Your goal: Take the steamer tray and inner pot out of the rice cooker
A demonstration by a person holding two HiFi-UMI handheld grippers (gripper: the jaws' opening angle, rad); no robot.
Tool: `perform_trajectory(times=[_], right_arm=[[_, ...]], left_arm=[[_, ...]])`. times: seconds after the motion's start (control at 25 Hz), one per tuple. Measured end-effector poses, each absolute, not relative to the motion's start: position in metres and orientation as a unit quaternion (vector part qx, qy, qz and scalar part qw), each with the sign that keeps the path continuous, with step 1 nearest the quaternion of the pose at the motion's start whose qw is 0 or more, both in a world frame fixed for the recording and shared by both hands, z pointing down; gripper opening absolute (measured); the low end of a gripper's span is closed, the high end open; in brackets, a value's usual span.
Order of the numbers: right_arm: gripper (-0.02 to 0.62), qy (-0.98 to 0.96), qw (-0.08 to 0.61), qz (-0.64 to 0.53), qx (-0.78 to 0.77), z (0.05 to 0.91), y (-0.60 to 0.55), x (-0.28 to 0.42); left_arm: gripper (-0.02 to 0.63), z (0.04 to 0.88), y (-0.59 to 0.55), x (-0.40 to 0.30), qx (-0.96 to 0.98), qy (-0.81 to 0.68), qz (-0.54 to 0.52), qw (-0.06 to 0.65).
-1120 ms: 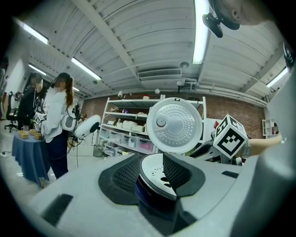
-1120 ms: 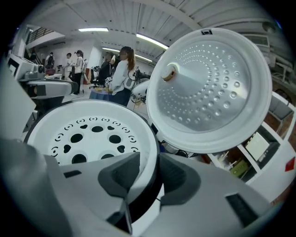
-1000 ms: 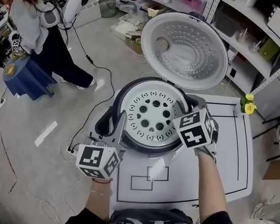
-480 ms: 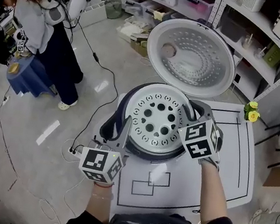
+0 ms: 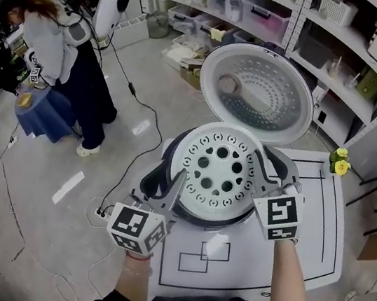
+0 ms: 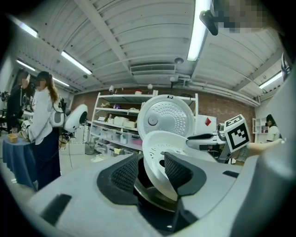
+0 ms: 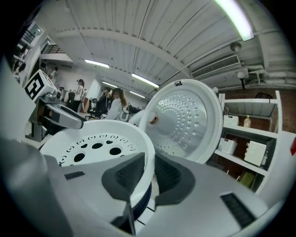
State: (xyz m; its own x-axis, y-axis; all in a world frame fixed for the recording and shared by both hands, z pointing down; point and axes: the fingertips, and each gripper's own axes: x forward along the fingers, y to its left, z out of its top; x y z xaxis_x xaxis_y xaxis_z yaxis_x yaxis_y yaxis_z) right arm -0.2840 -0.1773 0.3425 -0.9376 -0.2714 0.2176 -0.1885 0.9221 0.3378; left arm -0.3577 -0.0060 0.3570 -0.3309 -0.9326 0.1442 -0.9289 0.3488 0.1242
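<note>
The white steamer tray (image 5: 217, 172) with round holes sits tilted over the dark rice cooker (image 5: 158, 177), its right side raised. My right gripper (image 5: 264, 172) holds the tray's right rim; in the right gripper view (image 7: 149, 173) both pads press on that rim (image 7: 92, 143) as the jaws close. My left gripper (image 5: 178, 180) is at the left rim; in the left gripper view (image 6: 150, 169) the rim (image 6: 162, 148) passes between jaws that are opening, with a gap at the left pad. The tray hides the inner pot.
The cooker's lid (image 5: 259, 86) stands open behind the tray. The cooker rests on a white table (image 5: 299, 256) with black outlines and yellow flowers (image 5: 341, 162) at its far right corner. A person (image 5: 63, 48) stands at the left by a blue stool (image 5: 38, 112). Shelves line the back.
The right gripper has risen and drawn back with the tray's right rim, tipping the tray up out of the cooker. The left gripper has stayed at the left rim.
</note>
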Motion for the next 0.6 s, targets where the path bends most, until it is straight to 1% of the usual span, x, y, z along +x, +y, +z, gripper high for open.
perform_trajectory(times=[0.16, 0.32, 0.6], right_arm=[[0.064, -0.976, 0.113, -0.134, 0.127, 0.334, -0.177, -0.278], [0.061, -0.981, 0.094, -0.107, 0.13, 0.33, -0.174, -0.272], [0.054, -0.987, 0.036, -0.083, 0.135, 0.299, -0.158, -0.257]], left_arm=[[0.147, 0.36, -0.01, -0.349, 0.581, -0.806, -0.001, 0.117], [0.13, 0.357, -0.007, -0.347, 0.568, -0.815, -0.012, 0.116], [0.107, 0.333, 0.007, -0.343, 0.55, -0.83, -0.055, 0.077]])
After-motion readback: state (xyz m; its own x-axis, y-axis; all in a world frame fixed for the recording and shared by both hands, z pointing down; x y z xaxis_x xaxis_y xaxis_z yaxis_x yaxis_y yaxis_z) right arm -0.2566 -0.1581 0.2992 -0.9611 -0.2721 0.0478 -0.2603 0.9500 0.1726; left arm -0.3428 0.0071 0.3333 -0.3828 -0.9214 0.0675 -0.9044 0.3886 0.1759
